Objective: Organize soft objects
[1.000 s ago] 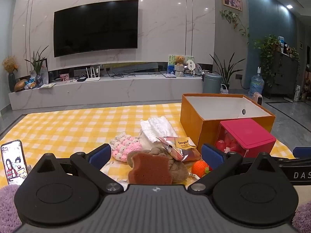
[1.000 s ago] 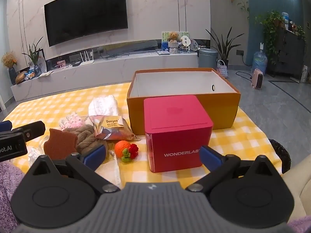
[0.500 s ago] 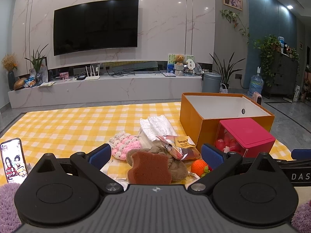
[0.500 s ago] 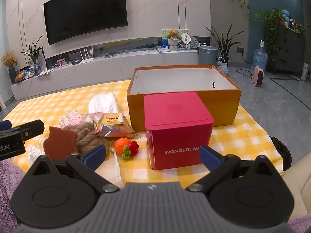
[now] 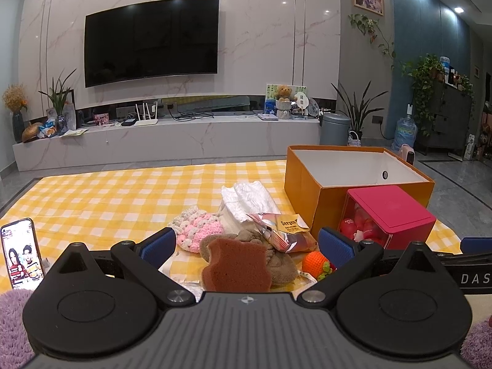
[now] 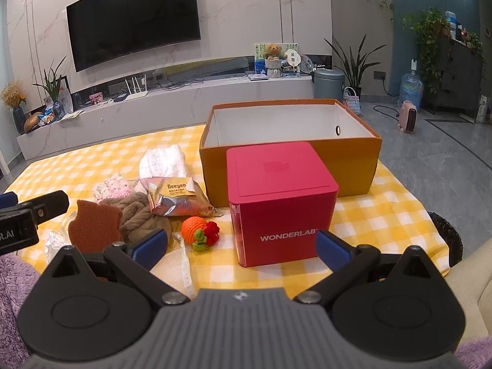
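A pile of soft things lies on the yellow checked cloth (image 5: 107, 193): a brown sponge (image 5: 236, 266), a brown knitted piece (image 5: 279, 261), a pink crochet piece (image 5: 200, 232), a white cloth (image 5: 249, 198), a foil snack bag (image 5: 286, 232) and an orange crochet fruit (image 5: 316, 261). My left gripper (image 5: 246, 243) is open and empty just before the sponge. My right gripper (image 6: 241, 244) is open and empty, before the red box (image 6: 279, 196) and the orange crochet fruit (image 6: 196, 230). The sponge (image 6: 93, 226) stands at its left.
An open orange box (image 6: 289, 150) with a white inside stands behind the red box (image 5: 387, 215). A lit phone (image 5: 20, 253) stands at the left edge. Purple fluffy fabric (image 6: 12, 283) lies at the near corners. The left gripper's side (image 6: 27, 215) shows in the right view.
Both views have shifted slightly closer to the pile. Both grippers stay open and nothing on the cloth has moved.
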Tool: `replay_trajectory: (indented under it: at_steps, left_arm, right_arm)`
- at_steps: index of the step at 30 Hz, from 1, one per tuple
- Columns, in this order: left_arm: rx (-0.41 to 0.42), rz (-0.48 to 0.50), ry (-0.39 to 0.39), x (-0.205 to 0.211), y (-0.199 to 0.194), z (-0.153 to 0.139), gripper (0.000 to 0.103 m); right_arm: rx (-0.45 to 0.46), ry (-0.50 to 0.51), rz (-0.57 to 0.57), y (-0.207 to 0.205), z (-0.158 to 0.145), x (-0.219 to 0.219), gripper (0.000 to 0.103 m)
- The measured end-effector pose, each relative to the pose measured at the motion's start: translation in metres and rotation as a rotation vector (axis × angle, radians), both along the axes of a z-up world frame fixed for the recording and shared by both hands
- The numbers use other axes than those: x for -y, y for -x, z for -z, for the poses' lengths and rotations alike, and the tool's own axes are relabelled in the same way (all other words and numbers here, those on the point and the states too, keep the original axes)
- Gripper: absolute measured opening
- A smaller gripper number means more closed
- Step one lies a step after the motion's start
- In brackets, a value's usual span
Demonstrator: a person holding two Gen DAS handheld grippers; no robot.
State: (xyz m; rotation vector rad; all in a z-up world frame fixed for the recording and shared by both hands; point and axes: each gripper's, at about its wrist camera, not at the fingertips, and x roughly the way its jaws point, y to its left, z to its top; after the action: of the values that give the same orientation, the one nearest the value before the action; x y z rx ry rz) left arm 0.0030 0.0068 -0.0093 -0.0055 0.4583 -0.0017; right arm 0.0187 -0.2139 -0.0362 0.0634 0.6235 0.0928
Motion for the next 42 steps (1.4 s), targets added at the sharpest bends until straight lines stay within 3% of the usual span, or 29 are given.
replay_trajectory:
  at_steps: [42]
  left_arm:
    - [-0.007,0.002,0.002,0.003,-0.001,0.012,0.103]
  right_arm:
    - [-0.014,-0.001,0.010,-0.001,0.001,0.002,0.100]
